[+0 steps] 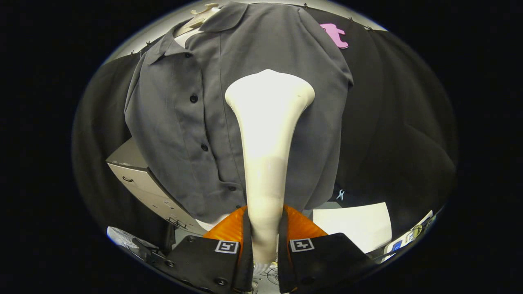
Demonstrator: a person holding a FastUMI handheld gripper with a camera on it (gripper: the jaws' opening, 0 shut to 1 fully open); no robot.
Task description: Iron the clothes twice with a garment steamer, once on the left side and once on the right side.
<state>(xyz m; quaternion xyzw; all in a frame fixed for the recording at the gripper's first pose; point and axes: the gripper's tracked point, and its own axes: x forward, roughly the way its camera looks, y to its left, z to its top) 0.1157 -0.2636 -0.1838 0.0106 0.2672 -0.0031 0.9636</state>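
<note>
The gripper (264, 241) has its jaws pinching the neck of the cream garment steamer (267, 134), both fingers pressed on its handle so the wide head points forward. Just beyond the steamer's head hangs the grey button-up shirt (192, 134), on a hanger (200, 16) so its front faces the tool; the head seems to touch the cloth beside the button placket, though contact is hard to judge. Below the shirt's hem, to one side, stands a drawer cabinet (139, 179).

My gripper (265, 245) is clamped on the garment steamer (267, 134), both fingers pressing its handle, with the steamer's head lifted against the shirt (192, 134) front.
</note>
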